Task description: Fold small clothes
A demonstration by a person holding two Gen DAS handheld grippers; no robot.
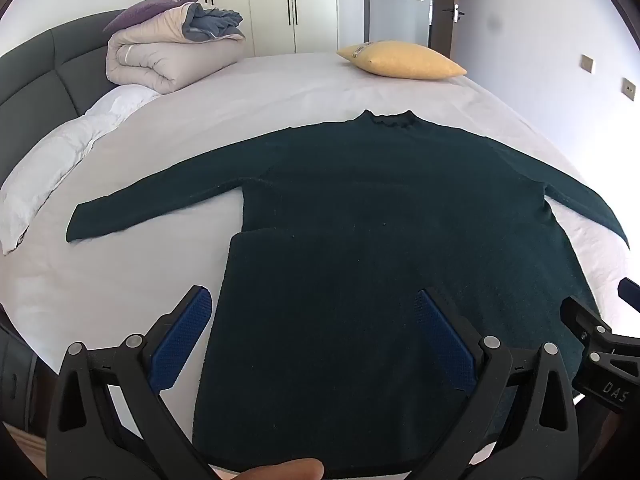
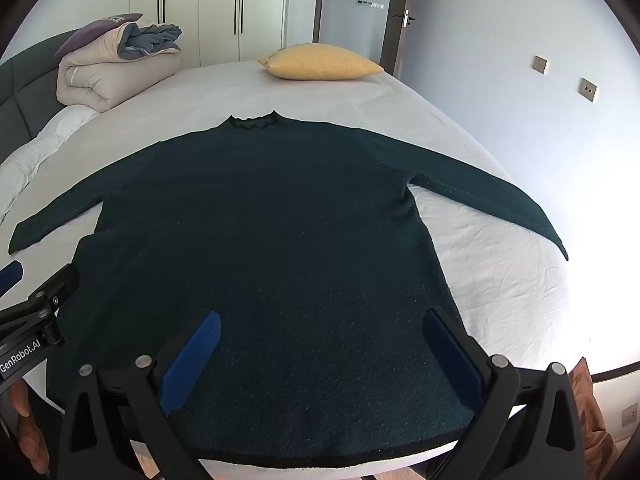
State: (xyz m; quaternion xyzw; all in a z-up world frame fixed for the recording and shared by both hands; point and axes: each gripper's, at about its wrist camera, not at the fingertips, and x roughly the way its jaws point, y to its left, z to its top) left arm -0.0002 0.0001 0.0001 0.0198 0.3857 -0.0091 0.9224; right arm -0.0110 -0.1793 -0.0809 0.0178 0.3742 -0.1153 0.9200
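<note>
A dark green long-sleeved sweater (image 1: 360, 216) (image 2: 256, 216) lies flat on the bed, collar at the far side, both sleeves spread out sideways, hem near the front edge. My left gripper (image 1: 316, 308) hovers open above the sweater's lower left part, its blue pads (image 1: 188, 332) wide apart with nothing between them. My right gripper (image 2: 324, 332) hovers open above the lower right part of the hem, blue pads (image 2: 448, 348) spread and empty. Each gripper shows at the edge of the other's view, the right one (image 1: 592, 332) and the left one (image 2: 36, 304).
The bed has a white sheet (image 1: 280, 92) (image 2: 480, 264) and a dark padded headboard (image 1: 36, 68) at the left. A rolled duvet with a purple cushion (image 1: 168, 52) (image 2: 112, 64) and a yellow pillow (image 1: 400, 60) (image 2: 320, 62) lie at the far side. Wardrobe, door and wall stand behind.
</note>
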